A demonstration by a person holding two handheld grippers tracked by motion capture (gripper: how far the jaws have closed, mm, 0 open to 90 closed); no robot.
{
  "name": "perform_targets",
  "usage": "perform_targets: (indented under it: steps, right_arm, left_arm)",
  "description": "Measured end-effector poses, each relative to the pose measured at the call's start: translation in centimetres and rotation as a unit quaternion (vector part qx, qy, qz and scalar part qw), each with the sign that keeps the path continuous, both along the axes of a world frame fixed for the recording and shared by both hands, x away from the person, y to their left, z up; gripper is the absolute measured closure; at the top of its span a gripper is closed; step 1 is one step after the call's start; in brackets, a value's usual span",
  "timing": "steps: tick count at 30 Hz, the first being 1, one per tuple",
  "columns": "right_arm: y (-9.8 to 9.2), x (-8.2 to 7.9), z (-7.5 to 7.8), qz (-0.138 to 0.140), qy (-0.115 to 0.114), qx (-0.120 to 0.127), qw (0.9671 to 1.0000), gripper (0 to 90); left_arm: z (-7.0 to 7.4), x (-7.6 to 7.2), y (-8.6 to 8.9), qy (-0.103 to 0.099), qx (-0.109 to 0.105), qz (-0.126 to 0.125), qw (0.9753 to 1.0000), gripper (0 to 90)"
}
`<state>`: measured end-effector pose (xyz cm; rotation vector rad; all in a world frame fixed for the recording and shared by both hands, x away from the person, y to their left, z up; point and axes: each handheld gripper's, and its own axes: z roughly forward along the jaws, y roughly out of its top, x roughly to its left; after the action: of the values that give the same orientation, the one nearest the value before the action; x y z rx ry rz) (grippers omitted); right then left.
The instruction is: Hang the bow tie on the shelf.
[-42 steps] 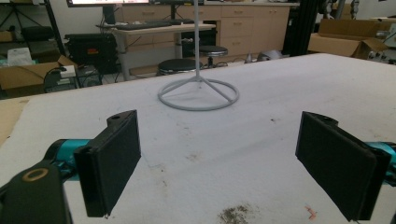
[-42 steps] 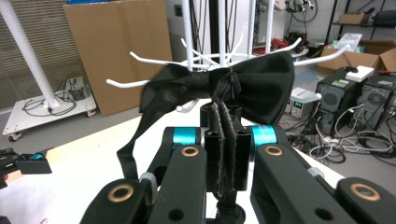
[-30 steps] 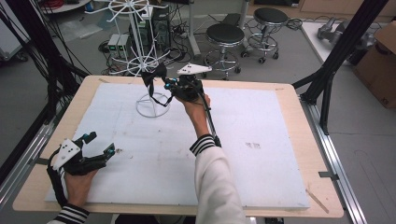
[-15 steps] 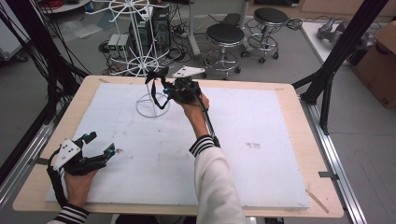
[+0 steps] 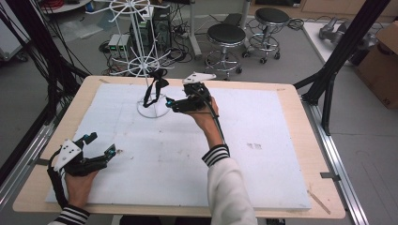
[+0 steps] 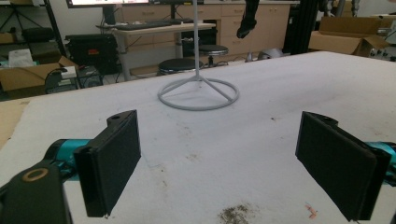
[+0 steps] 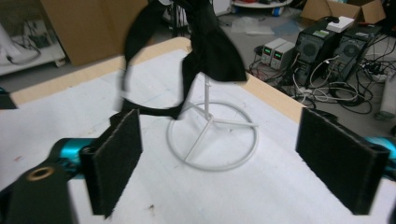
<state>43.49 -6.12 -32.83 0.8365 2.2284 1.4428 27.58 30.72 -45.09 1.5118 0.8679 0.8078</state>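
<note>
From above, our right gripper (image 5: 170,102) has let go of the black strap (image 5: 151,92), now hanging on the white rack (image 5: 141,51). Our left gripper (image 6: 217,163) gapes empty. Right gripper view: jaws wide, strap dangling ahead, so hanging looks done.

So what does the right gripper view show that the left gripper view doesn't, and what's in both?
Right gripper view alone: the whole black fabric strap hanging on the white wire stand, looped down in front of the open right gripper, with grey electronic boxes on the floor behind. Left gripper view alone: the open left gripper low over the white foam table cover, a round black stool and wooden desks beyond. Both share the stand's ring base, the cover and at least part of the strap.
</note>
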Motion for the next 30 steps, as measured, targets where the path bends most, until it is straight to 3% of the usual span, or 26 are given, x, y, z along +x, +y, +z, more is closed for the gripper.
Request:
perform_targets:
  steps: [4,12,17,25,30]
  right_arm:
    - [-1.7,-1.0,-0.1,-0.001,-0.004,0.004,1.0000,11.9]
    - [-9.2,-6.2,-1.5,-0.035,-0.036,0.022,0.9985,11.8]
    - [-13.3,-9.4,-3.0,-0.069,-0.058,0.038,0.9952,11.7]
    - [-19.0,-14.8,-7.6,-0.133,-0.105,0.086,0.9818,11.7]
    - [-21.1,-16.5,-10.5,-0.170,-0.115,0.100,0.9735,11.7]
  left_arm:
    - [0.0,0.0,0.0,0.001,0.001,0.000,1.0000,14.4]
    - [0.0,-0.1,-0.1,-0.002,0.006,-0.002,1.0000,14.4]
    - [0.0,-0.1,-0.1,-0.003,0.004,-0.001,1.0000,14.4]
    - [0.0,-0.1,-0.2,-0.007,0.009,-0.001,0.9999,14.3]
    - [0.0,-0.2,-0.3,-0.009,0.015,0.000,0.9998,14.4]
